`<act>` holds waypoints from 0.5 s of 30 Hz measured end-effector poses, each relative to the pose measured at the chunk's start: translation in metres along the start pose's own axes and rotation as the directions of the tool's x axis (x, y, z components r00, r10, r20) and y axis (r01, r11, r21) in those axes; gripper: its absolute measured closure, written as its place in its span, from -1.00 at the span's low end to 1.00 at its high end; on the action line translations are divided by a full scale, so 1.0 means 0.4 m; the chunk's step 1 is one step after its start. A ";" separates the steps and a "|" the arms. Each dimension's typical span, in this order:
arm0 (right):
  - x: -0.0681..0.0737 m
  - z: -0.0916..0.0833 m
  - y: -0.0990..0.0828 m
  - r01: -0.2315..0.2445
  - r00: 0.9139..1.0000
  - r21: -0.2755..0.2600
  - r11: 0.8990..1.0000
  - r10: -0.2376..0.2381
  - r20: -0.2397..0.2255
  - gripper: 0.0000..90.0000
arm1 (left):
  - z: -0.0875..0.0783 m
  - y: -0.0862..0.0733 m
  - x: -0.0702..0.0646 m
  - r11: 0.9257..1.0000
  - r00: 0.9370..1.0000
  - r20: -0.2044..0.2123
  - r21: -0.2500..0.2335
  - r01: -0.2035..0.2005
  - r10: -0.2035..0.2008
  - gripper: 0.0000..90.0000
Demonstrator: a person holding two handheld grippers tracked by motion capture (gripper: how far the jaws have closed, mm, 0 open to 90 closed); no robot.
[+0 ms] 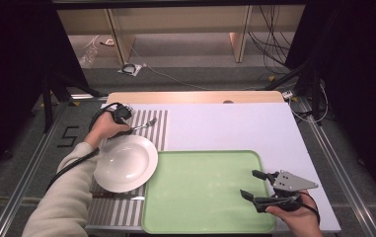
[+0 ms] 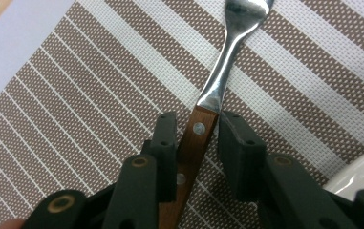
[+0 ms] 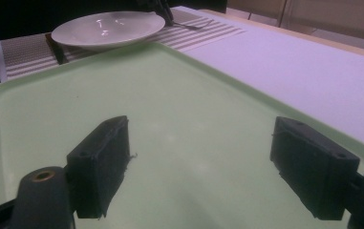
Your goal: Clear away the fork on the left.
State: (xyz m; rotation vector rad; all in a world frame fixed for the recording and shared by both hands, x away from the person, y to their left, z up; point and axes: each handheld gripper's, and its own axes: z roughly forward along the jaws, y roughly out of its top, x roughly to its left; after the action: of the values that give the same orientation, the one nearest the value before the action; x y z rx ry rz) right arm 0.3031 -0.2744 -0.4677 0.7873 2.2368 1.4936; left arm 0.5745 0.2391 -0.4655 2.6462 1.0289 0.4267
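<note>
1. At the left of the high view, the left tool [image 1: 128, 120] is at the far end of a striped placemat [image 1: 153, 129], and a hand [image 1: 107, 127] in a light sleeve holds it.
2. In the left gripper view, the left tool [image 2: 196, 138] has its two black jaws on both sides of the wooden handle of a fork [image 2: 207, 100]. One jaw seems to touch the handle and the other stands just beside it with a small gap (so I cannot tell if the grip is really closed on it).
3. The fork [image 1: 145, 124] lies flat on the placemat [image 2: 74, 86], with its metal head pointing away from the tool.
4. Near the fork, a white plate [image 1: 125, 163] sits on the same placemat; its rim [image 2: 361, 174] shows at the corner of the left gripper view.
5. To the right of the plate, a pale green tray [image 1: 205, 190] lies on the bench [image 1: 235, 126], touching the placemat edge.
6. At the right, the right tool [image 1: 252, 183] hovers over the tray's near right corner, held by the other hand [image 1: 296, 219].
7. In the right gripper view, the right tool [image 3: 201, 164] is released: its jaws stand wide apart, with nothing between them, above the tray [image 3: 179, 124]. The plate [image 3: 108, 27] is far behind.
</note>
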 end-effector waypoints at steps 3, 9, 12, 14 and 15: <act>0.001 0.000 0.000 0.000 1.000 0.000 1.000 0.000 0.000 -0.51 | -0.001 0.001 -0.006 1.000 1.000 -0.002 0.003 -0.009 0.009 0.63; -0.001 -0.001 0.001 0.003 1.000 -0.005 1.000 -0.003 0.005 -0.51 | -0.001 0.005 -0.016 1.000 1.000 -0.022 0.015 0.006 -0.006 0.70; 0.000 -0.002 0.001 0.007 1.000 0.001 1.000 -0.007 0.009 -0.51 | 0.000 0.012 -0.018 0.999 1.000 -0.025 0.033 -0.003 0.003 0.71; -0.001 -0.003 0.002 0.008 1.000 0.000 1.000 -0.008 0.010 -0.51 | 0.001 0.015 -0.021 0.999 1.000 -0.028 0.042 0.003 -0.002 0.71; -0.001 -0.003 0.002 0.008 1.000 0.000 1.000 -0.008 0.010 -0.51 | 0.001 0.015 -0.021 0.999 1.000 -0.028 0.042 0.003 -0.002 0.71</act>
State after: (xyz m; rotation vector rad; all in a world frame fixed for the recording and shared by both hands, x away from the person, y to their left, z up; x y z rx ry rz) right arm 0.3028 -0.2753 -0.4667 0.7825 2.2299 1.4835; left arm 0.5725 0.2289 -0.4650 2.6831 1.0604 0.4472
